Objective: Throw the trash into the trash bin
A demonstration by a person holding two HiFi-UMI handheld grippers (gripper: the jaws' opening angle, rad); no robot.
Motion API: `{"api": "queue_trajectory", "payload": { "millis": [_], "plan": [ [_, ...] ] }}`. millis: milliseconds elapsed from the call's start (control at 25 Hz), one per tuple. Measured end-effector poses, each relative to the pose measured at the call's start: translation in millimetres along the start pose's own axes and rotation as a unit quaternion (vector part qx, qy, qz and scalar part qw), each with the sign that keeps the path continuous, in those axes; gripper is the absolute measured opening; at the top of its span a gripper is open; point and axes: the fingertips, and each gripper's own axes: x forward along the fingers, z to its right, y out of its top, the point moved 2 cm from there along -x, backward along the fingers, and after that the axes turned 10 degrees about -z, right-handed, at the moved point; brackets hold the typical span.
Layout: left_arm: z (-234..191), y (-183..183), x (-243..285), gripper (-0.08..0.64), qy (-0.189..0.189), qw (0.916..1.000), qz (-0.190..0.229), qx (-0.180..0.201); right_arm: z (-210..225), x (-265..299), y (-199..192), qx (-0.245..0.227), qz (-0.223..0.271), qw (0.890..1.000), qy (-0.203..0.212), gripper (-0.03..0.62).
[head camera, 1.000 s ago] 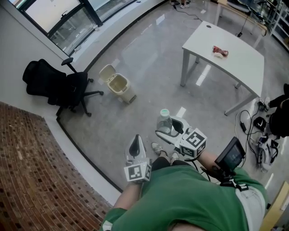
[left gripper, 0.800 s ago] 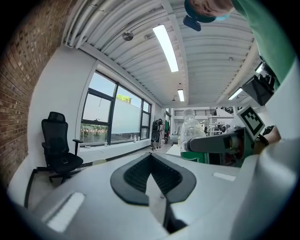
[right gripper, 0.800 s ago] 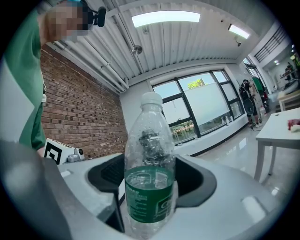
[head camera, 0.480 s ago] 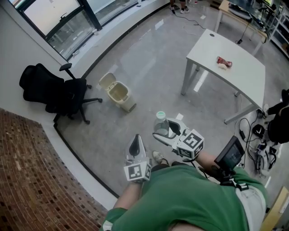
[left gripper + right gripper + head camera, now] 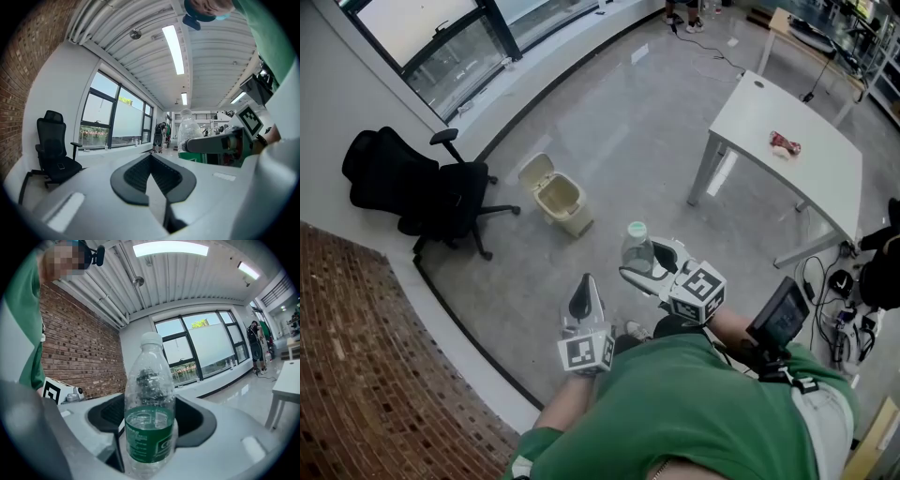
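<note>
The person is carrying a plastic bottle upright in the right gripper, whose jaws are pinching it around the green label, while the left gripper is riding alongside with its jaws pressed together on nothing. Over the last second the trash bin has been sliding lower and closer in the head view and the white table has been drifting off to the right, so the person is probably walking towards the bin, though it is still well apart from the bottle. The bin is standing on the floor with its lid flipped open; its inside is looking empty, as far as this small view is showing. A red wrapper is lying on the table.
</note>
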Motion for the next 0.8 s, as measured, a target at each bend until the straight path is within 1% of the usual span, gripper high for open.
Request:
{"api": "queue_trajectory", "payload": {
  "millis": [120,280,480,680,800],
  "plan": [
    [-18.7,-1.7,3.1,0.006,0.016,0.9999,-0.004,-0.002,-0.8,15.8,6.5,-0.001,-0.001,1.000,0.001,0.318],
    [-39.3,2.1,2.4,0.006,0.047,0.9988,0.009,-0.008,-3.5,33.4,14.5,-0.010,-0.009,1.000,0.012,0.318],
    [-63.1,2.1,12.8,0.006,0.079,0.9966,0.015,-0.016,5.4,63.1,22.9,-0.010,-0.013,1.000,0.023,0.318],
    [-88.8,1.1,32.2,0.006,0.107,0.9940,0.015,-0.017,15.7,98.0,30.6,-0.018,-0.021,0.998,0.051,0.318],
    [-99.9,7.8,49.0,0.006,0.123,0.9922,0.014,-0.017,28.4,116.4,40.0,-0.021,-0.023,0.997,0.066,0.318]
  ]
}}
